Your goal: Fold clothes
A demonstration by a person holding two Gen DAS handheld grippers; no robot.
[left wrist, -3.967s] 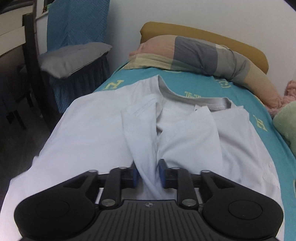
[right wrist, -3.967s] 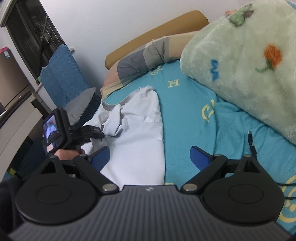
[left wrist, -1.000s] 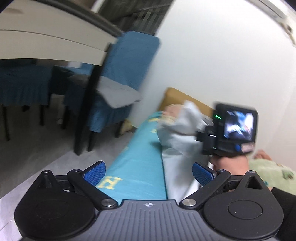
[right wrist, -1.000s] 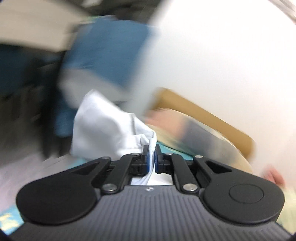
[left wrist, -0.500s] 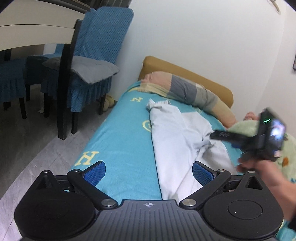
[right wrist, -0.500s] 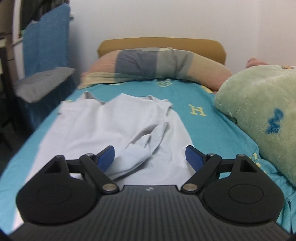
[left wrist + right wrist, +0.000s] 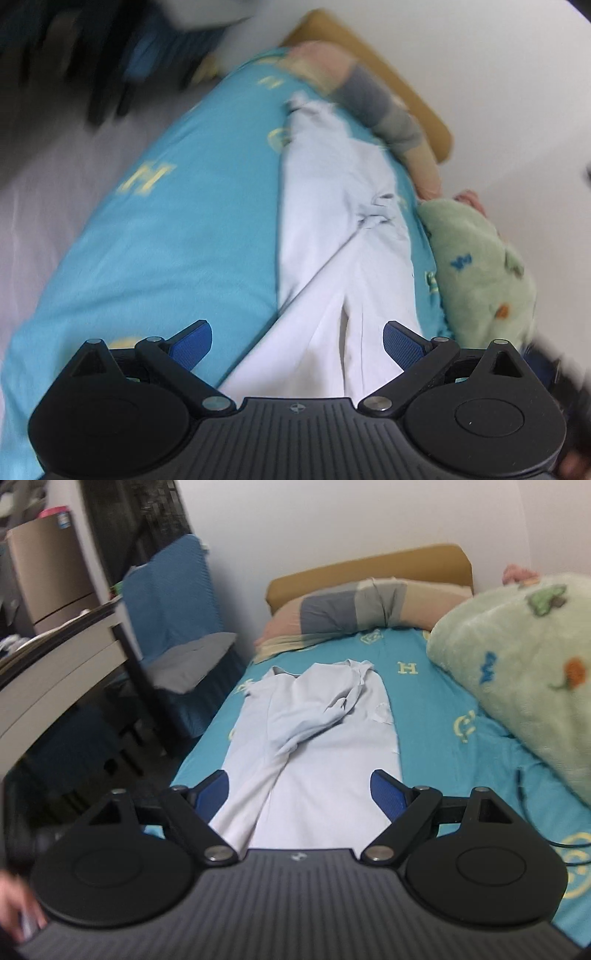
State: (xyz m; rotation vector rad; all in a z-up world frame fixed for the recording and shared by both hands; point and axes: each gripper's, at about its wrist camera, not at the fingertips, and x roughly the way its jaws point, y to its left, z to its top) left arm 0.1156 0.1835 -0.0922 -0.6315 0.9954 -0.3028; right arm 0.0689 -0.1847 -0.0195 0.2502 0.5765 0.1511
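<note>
— Where are you in the fold?

— Between grasps, I'd say. My left hand-held gripper (image 7: 297,341) and right hand-held gripper (image 7: 299,790) both gape wide, holding nothing. The pale shirt (image 7: 317,746) lies on the bed (image 7: 436,716), sides folded in.

— Which way does it run?

— Lengthwise, collar toward the pillow (image 7: 354,609). Next, I'd pinch the near hem and carry it toward the collar.

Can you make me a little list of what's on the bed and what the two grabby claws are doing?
garment: pale blue shirt, folded lengthwise into a long strip
bed: teal sheet with yellow letters
pillow: striped pillow at the headboard end
blanket: green fuzzy blanket beside the shirt
left gripper: open, holding nothing
right gripper: open, holding nothing
</note>
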